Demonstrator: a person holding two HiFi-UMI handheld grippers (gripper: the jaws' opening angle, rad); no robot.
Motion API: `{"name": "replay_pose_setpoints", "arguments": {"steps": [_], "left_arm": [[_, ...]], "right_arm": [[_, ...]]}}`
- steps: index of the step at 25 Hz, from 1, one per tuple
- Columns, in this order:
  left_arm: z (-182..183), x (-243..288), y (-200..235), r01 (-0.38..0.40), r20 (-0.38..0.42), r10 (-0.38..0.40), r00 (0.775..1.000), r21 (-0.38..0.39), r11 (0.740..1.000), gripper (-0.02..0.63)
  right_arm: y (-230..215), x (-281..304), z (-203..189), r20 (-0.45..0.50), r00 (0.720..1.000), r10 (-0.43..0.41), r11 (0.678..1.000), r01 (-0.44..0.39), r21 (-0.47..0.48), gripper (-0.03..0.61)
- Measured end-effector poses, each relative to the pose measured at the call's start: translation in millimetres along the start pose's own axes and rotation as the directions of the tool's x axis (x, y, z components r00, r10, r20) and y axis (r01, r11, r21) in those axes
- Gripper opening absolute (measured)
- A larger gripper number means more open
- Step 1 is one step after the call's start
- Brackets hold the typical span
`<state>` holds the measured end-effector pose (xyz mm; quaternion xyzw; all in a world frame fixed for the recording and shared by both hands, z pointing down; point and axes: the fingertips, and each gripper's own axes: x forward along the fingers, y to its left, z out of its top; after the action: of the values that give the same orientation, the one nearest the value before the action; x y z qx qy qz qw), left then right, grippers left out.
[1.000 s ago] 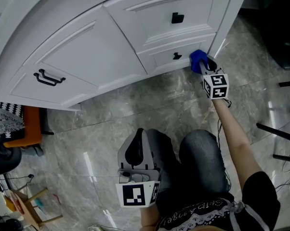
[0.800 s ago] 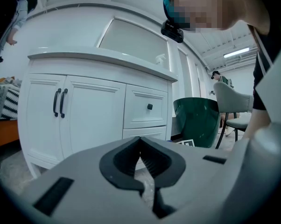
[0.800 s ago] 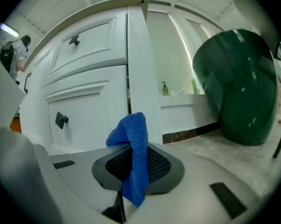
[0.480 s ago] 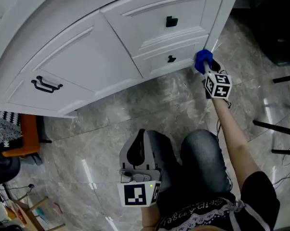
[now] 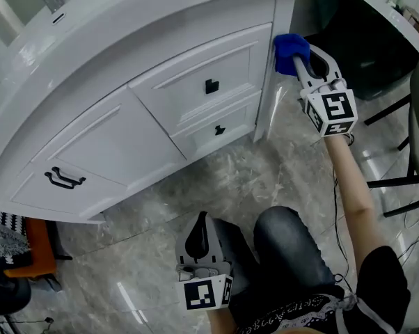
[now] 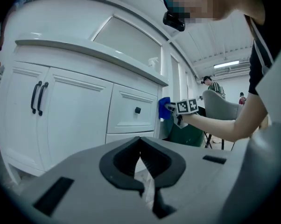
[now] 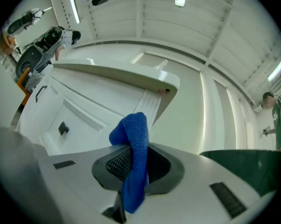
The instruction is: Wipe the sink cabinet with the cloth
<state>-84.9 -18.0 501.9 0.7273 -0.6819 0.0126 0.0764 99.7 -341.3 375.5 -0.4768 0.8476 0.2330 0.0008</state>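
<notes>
The white sink cabinet [image 5: 161,110] curves across the head view, with two drawers and black knobs. My right gripper [image 5: 297,60] is shut on a blue cloth [image 5: 289,50], which presses against the cabinet's right corner post [image 5: 273,54] near the top. In the right gripper view the blue cloth [image 7: 134,157] hangs out between the jaws, with the cabinet post [image 7: 147,101] just ahead. My left gripper [image 5: 200,239] rests low by the person's knee, shut and holding nothing. The left gripper view shows the cabinet [image 6: 75,111] and the far blue cloth [image 6: 164,108].
Grey marble floor [image 5: 147,242] lies below the cabinet. A dark green bin [image 5: 366,54] stands right of the cabinet's end. Black chair legs [image 5: 397,186] cross the right edge. The white countertop [image 5: 126,12] overhangs the drawers.
My right gripper has carried the blue cloth up the cabinet's right corner post, from beside the lower drawer to near the countertop. The head view has tilted up. The left gripper has stayed put.
</notes>
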Motion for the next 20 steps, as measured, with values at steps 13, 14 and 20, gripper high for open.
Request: {"name": "replay_pose_setpoints", "arguments": {"steps": [13,14,20], "left_arm": [[13.6,-14.2,6.1,-0.036,0.031,0.036,0.999,-0.003,0.999,0.005],[13.2,-14.8,7.1,-0.039,0.03,0.039,0.999,-0.002,0.999,0.005],[6.1,-18.5,22.1,-0.086,0.019,0.086,0.996,-0.011,0.996,0.005]], "right_arm": [[-39.5,37.3,99.8,0.097,0.993,-0.069,0.993,0.059,0.103,0.06],[-39.8,38.2,99.7,0.098,0.992,-0.076,0.992,0.066,0.104,0.06],[-39.2,39.7,99.6,0.105,0.988,-0.109,0.991,0.1,0.088,0.06]]}}
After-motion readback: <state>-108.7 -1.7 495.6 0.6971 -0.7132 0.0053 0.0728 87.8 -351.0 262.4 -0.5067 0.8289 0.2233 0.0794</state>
